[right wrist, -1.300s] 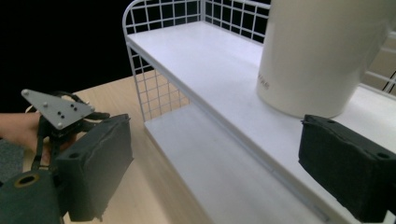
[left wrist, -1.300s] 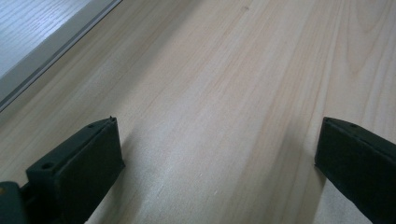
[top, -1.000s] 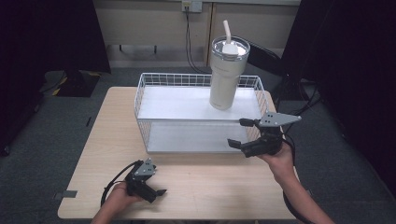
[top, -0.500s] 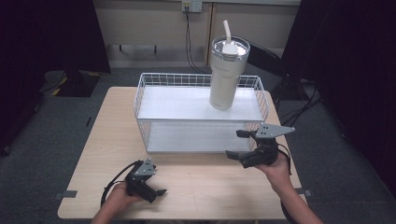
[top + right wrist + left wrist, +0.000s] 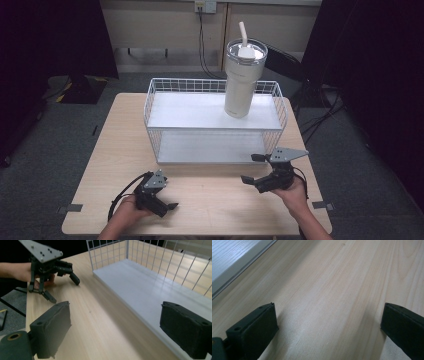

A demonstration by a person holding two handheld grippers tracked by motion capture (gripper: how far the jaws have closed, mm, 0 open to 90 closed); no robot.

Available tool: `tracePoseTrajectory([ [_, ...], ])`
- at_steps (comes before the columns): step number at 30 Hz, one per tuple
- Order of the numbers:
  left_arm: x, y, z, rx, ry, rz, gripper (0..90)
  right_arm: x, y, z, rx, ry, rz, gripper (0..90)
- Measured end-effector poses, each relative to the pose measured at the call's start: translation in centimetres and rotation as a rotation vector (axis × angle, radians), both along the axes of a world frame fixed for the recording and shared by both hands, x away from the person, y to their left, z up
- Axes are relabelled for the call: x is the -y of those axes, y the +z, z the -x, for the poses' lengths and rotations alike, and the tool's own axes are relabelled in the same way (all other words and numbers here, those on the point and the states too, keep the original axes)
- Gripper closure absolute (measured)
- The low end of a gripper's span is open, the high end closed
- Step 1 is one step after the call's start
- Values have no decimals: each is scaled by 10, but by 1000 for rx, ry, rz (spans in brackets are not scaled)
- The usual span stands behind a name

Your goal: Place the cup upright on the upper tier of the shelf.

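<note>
Grippers rest empty near the front of a pale wooden table (image 5: pixel 210 200), with a tall cream tumbler (image 5: pixel 241 82) standing upright on the top shelf of a white wire basket rack (image 5: pixel 152 107), toward its back right corner. The tumbler has a clear lid and a pale straw and tapers to a narrower base; it looks smooth and top-heavy. The right gripper (image 5: pixel 255 169) hovers just in front of the rack's lower shelf, jaws spread wide and holding nothing, its grey three-cornered plate on top. The left gripper (image 5: pixel 167 200) sits low at the table's front left, jaws likewise wide apart over bare wood, nothing between them; the right gripper view catches it across the table (image 5: pixel 63 283). Judging by the layout, no grasp is under way, with the tumbler standing apart from both grippers. Any next reach for it would call for lifting the right gripper up over the wire rim and closing squarely on the body, since a glancing touch could tip it.
</note>
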State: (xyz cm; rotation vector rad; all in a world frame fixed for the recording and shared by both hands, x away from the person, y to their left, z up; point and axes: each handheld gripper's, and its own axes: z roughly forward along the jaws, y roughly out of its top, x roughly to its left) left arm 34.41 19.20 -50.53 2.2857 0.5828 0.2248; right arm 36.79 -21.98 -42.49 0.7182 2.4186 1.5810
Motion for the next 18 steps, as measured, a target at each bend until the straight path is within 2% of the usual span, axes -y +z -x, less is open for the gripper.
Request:
tracePoseTrajectory([
  [2,0,0,0,0,0,0,1,1,-10,1,-15,-1,-7,94],
  [3,0,0,0,0,0,0,1,2,-21,3,-27,0,-8,94],
  [4,0,0,0,0,0,0,1,2,-21,3,-27,0,-8,94],
  [10,0,0,0,0,0,0,1,6,-53,5,-77,-11,46,93],
  [14,0,0,0,0,1,1,1,7,-67,7,-91,-10,113,93],
  [16,0,0,0,0,0,1,1,6,-72,9,-77,-4,177,93],
  [18,0,0,1,1,6,0,1,6,-76,9,-83,-1,194,93],
])
